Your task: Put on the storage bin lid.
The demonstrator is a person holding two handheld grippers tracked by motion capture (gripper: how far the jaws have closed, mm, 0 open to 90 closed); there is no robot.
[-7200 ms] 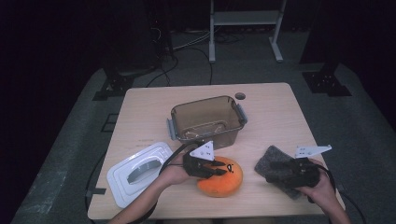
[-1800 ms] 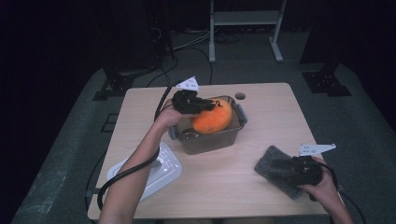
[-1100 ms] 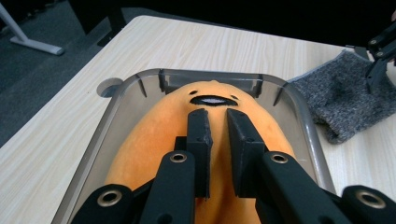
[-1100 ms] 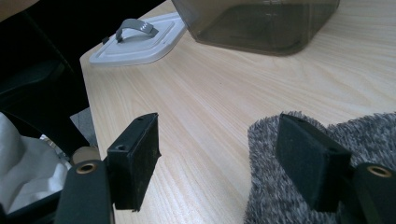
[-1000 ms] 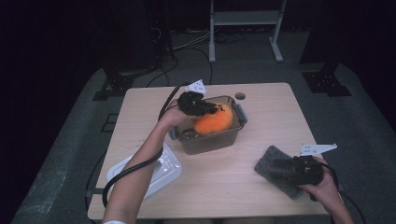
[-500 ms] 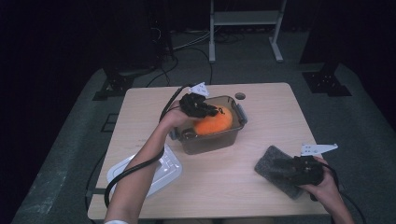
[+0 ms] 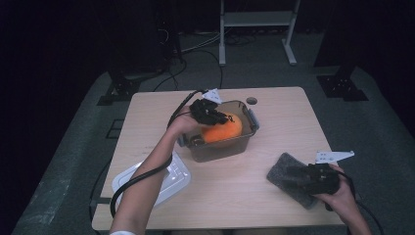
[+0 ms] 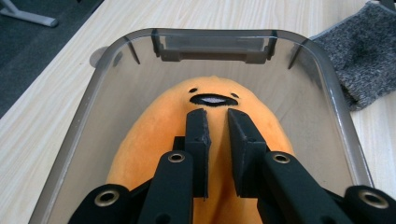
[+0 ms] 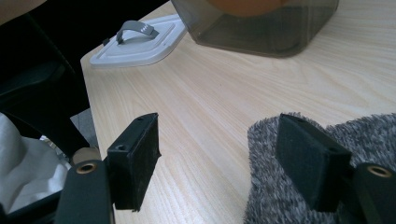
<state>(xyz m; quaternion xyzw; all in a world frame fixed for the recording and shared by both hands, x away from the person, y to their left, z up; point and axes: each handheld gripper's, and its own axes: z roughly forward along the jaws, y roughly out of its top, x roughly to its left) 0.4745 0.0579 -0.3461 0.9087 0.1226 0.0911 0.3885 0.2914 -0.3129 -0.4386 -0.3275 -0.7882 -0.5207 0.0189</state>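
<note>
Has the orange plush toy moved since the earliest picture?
Yes. The round orange plush toy went from the table's near edge, away from the person, into the clear grey plastic box, pinched in the left tongs. The white lid marks its earlier side.

orange plush (image 7: pixel 222 131) lowered into container (image 7: pixel 247 142) — left tool (image 7: pixel 215 116) lower

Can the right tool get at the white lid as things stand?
Probably yes. The right tool stands open over the grey cloth, and bare table lies between it and the lid; only the left forearm crosses the lid's near edge.

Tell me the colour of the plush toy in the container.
Orange plush toy with a small black face; clearest in the left gripper view.
</note>
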